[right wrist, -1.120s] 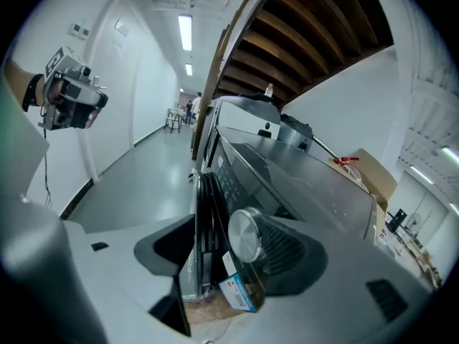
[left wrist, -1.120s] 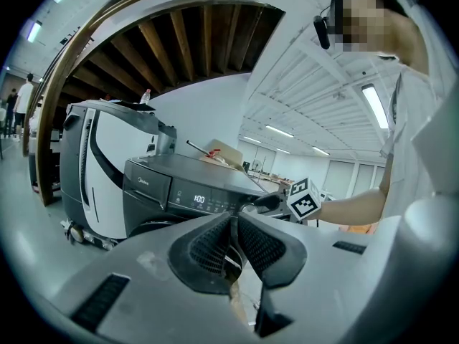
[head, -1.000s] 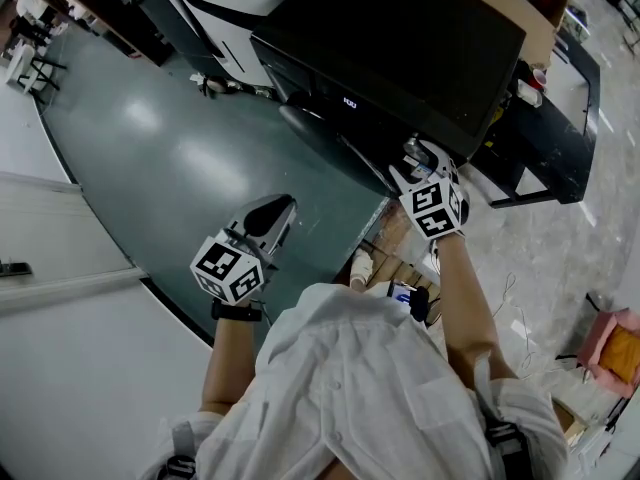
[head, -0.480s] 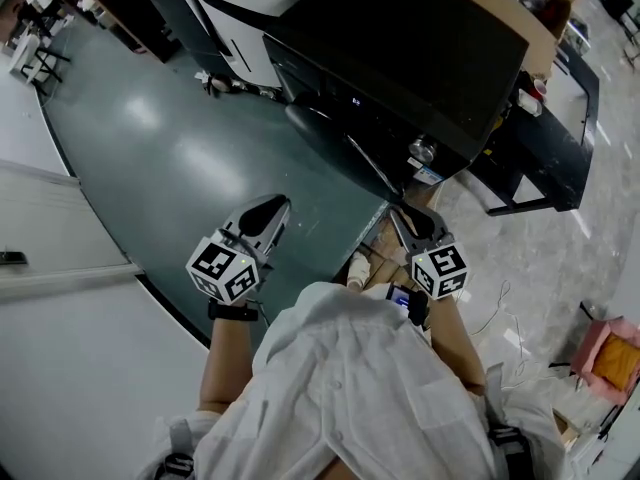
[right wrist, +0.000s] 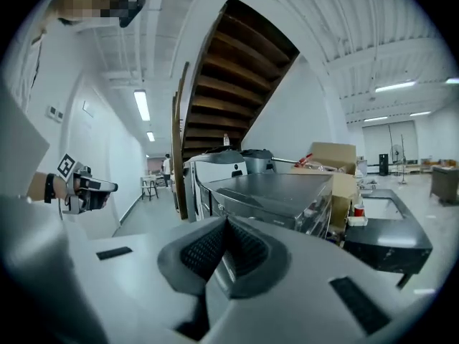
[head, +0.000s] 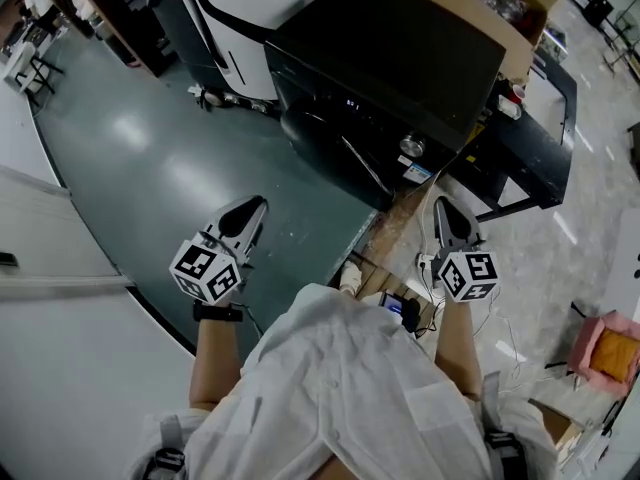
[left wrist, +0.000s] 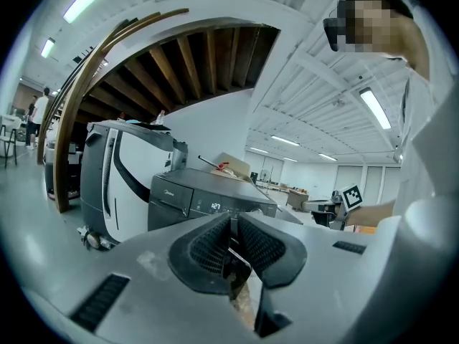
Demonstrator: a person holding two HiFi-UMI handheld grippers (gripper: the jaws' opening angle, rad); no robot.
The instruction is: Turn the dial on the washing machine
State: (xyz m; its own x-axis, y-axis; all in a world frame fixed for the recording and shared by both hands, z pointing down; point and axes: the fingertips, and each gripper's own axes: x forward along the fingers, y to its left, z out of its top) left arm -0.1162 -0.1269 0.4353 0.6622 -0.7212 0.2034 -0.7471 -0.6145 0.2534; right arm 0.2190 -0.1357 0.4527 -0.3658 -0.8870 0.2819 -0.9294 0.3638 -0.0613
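The dark washing machine (head: 400, 58) stands ahead of me, its silver dial (head: 410, 146) on the front panel near the right corner. My right gripper (head: 445, 213) hangs shut and empty, below and right of the dial and well apart from it. My left gripper (head: 245, 218) is held over the green floor to the machine's left, shut with nothing in it. In the left gripper view the pads (left wrist: 215, 246) meet in front of the machine (left wrist: 208, 199) and its lit display. The right gripper view shows the pads (right wrist: 208, 246) closed before the machine's top (right wrist: 272, 192).
A cardboard box (head: 500, 8) sits behind the machine. A black sink stand (head: 540, 138) is at its right, a white appliance (head: 240, 8) at the back left. Cables and a wooden board (head: 400, 238) lie on the floor near my feet. A staircase (right wrist: 237, 70) rises behind.
My right gripper has come off the dial and drawn back down and to the right. The left gripper has only drifted slightly left.
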